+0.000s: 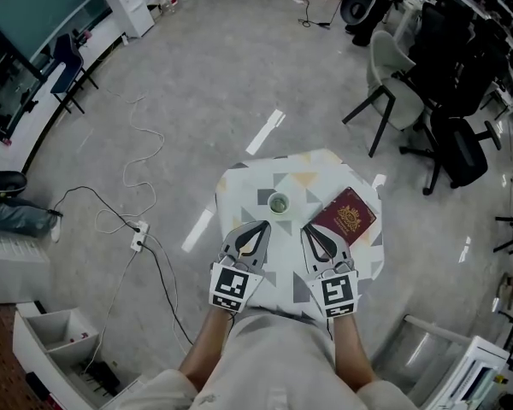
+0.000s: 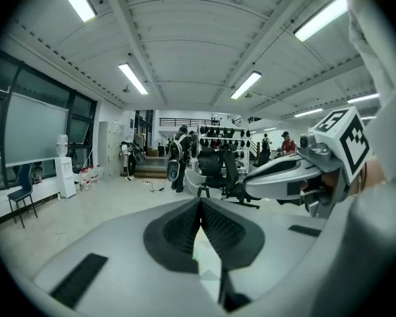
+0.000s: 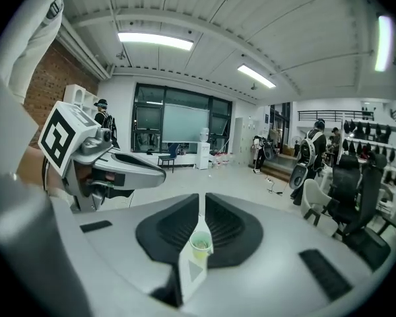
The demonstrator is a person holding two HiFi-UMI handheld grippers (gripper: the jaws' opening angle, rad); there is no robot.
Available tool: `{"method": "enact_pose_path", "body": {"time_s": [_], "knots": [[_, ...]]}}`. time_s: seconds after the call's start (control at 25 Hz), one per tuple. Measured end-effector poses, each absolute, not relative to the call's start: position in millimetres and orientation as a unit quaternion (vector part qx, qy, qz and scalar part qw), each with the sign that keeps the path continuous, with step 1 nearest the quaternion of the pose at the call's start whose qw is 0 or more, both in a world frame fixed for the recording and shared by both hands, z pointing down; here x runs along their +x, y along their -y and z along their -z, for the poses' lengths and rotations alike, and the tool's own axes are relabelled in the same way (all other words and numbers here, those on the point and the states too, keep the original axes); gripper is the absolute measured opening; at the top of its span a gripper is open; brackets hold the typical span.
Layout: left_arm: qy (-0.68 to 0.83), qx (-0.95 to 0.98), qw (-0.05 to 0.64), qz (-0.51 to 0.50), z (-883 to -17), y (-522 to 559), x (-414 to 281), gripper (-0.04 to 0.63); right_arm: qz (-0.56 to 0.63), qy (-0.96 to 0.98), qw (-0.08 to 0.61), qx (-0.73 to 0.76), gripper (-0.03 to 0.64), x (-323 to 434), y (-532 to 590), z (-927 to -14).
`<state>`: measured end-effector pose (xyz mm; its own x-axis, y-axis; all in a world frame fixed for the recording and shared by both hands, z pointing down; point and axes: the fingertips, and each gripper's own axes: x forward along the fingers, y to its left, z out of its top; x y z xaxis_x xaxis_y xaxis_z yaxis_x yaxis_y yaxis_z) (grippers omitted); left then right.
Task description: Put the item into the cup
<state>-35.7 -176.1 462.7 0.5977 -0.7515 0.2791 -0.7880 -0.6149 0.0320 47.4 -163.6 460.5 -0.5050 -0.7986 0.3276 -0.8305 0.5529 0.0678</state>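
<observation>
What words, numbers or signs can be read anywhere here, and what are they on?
No text can be read.
Red booklet: gold crest; any lettering is too small to read.
Left cube and right cube: black-and-white square patterns, no words.
Cup and tablecloth: no lettering visible.

Small patterned table (image 1: 239,186) — green cup (image 1: 279,203), red booklet (image 1: 346,216)
</observation>
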Motion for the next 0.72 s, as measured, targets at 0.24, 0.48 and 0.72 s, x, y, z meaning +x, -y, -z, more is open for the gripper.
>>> {"method": "enact_pose_path", "body": {"time_s": [0.24, 0.48, 0.72], "knots": [[0.427, 0.894, 0.066, -0.119, -455.8, 162.1, -25.8, 0.012, -0.049, 0.862, 0.149, 0.483, 0.023, 60.6, 149.6, -455.7], [0.420, 0.898, 0.060, -0.118, -450.1, 151.6, -14.6, 0.012, -0.050, 0.858, 0.140, 0.492, 0.023, 71.7, 140.8, -451.1], [0.415, 0.900, 0.058, -0.117, -447.3, 146.2, -10.9, 0.011, -0.049, 0.855, 0.144, 0.495, 0.023, 76.1, 136.3, -448.2]]}}
